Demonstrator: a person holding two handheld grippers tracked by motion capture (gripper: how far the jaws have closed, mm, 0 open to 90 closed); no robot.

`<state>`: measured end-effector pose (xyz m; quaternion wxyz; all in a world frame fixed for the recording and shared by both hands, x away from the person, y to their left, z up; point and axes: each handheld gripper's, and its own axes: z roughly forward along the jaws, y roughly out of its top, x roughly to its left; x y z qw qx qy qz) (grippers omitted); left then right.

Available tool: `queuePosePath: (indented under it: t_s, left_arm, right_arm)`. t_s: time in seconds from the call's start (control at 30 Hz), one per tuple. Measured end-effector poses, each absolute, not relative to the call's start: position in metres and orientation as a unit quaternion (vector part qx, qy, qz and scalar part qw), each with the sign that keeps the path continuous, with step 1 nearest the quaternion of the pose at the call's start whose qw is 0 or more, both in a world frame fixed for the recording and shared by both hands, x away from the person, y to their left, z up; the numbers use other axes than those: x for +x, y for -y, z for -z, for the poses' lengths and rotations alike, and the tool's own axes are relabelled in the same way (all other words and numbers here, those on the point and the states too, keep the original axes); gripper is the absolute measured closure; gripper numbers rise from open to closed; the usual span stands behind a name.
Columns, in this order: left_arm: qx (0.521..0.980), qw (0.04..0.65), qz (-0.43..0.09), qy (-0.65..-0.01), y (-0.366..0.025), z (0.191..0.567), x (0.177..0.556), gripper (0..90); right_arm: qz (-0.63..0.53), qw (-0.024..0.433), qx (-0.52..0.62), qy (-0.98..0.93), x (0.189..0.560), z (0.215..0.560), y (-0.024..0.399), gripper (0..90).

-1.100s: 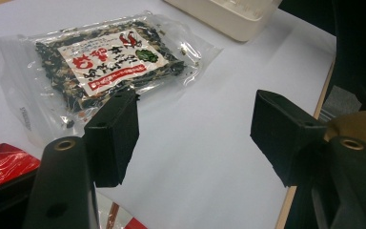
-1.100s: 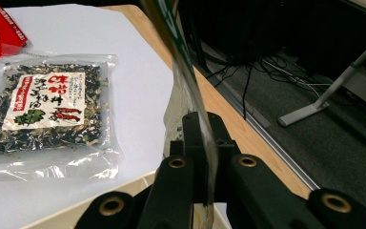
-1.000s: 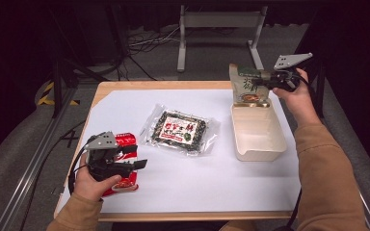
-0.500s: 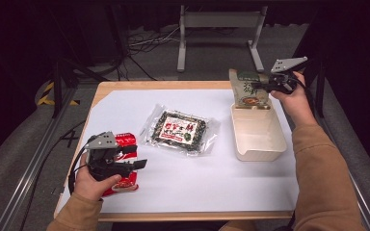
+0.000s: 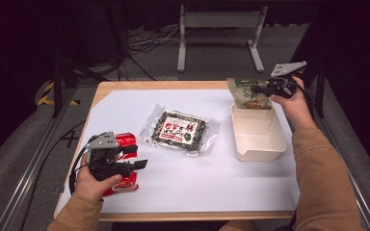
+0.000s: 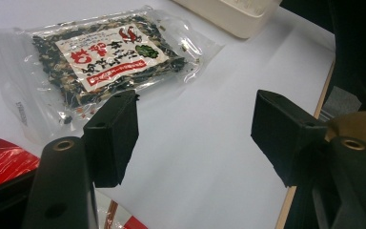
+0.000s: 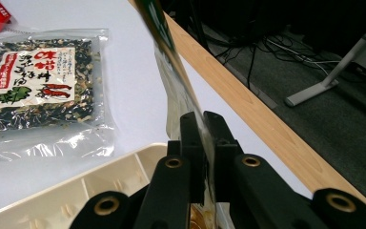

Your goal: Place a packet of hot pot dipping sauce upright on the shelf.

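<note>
My right gripper [image 5: 260, 90] is shut on a green snack packet [image 5: 247, 94], which it holds upright over the far end of a cream tray [image 5: 257, 155]. In the right gripper view the pads [image 7: 193, 133] pinch the packet's edge [image 7: 169, 62]. Its jaws have just been opening slightly, with the packet still between them. My left gripper [image 5: 136, 156] hovers open at the near left, over a red packet [image 5: 125, 140]. Nothing lies between its pads [image 6: 119, 129]. A clear packet of dark flakes [image 5: 180, 130] lies flat mid-table.
White paper [image 5: 221, 183] covers the wooden table. The tray's inside looks bare. The table's far wooden edge [image 7: 248, 109] runs close behind the right gripper. Beyond it, cables and a metal stand foot [image 5: 219, 21] lie on the floor.
The right hand has drifted a little with the green packet still in its jaws. The left hand and the packets on the table have not moved.
</note>
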<state>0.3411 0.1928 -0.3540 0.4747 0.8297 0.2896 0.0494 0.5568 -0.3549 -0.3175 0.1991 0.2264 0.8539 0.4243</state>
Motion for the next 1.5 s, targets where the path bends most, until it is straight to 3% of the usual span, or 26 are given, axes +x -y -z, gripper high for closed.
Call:
queuePosePath:
  t_s: [0.53, 0.83, 1.3, 1.5]
  left_arm:
    - [0.829, 0.475, -0.049, -0.291, -0.192, 0.355, 0.342, 32.8]
    - [0.834, 0.466, -0.054, -0.292, -0.191, 0.358, 0.344, 27.1]
    - [0.833, 0.464, -0.049, -0.296, -0.192, 0.359, 0.346, 25.4]
    - [0.833, 0.467, -0.054, -0.293, -0.191, 0.358, 0.349, 25.4]
  right_arm:
    - [-0.393, 0.180, 0.276, -0.858, 0.556, 0.343, 0.370, 88.5]
    - [-0.385, 0.185, 0.284, -0.858, 0.553, 0.345, 0.371, 85.0]
    - [-0.439, 0.245, 0.305, -0.809, 0.527, 0.300, 0.371, 41.2]
    - [-0.444, 0.260, 0.316, -0.797, 0.514, 0.286, 0.375, 38.3]
